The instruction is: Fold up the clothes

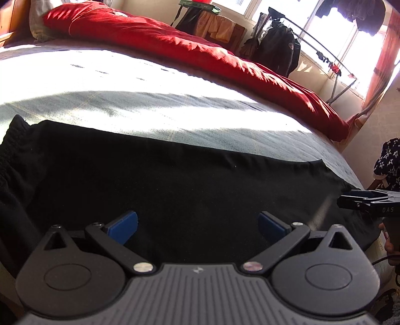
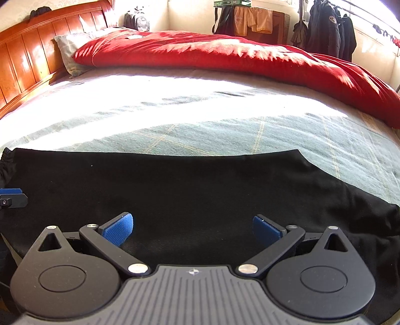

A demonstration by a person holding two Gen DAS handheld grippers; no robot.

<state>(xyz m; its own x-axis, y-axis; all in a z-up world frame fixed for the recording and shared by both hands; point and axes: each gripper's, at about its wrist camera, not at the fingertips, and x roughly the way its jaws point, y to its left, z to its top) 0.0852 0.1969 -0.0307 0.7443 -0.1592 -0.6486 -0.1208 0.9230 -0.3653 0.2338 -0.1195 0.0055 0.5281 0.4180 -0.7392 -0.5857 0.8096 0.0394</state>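
Both tongs, left (image 1: 197, 222) and right (image 2: 192, 226), gape wide, holding nothing. The black cloth (image 2: 200, 185) could bunch if grabbed unevenly.

We see a wide bed (image 2: 200, 120) under a pale green checked cover, with hard sunlight bleaching its middle. A rumpled red duvet (image 2: 225, 57) lies along its far side, reaching a grey pillow (image 2: 67, 47) propped against the orange wooden headboard (image 2: 30, 57). Cream walls stand behind. A drying rack (image 1: 332, 62) runs beneath the bright windows (image 1: 325, 27) (glare hides whatever lies outside), and a red curtain (image 1: 382, 55) hangs at the right. Dark jackets (image 2: 327, 30) and orange garments (image 2: 255, 20) hang near the far wall, and a grey backpack (image 2: 137, 21) sits in the corner.
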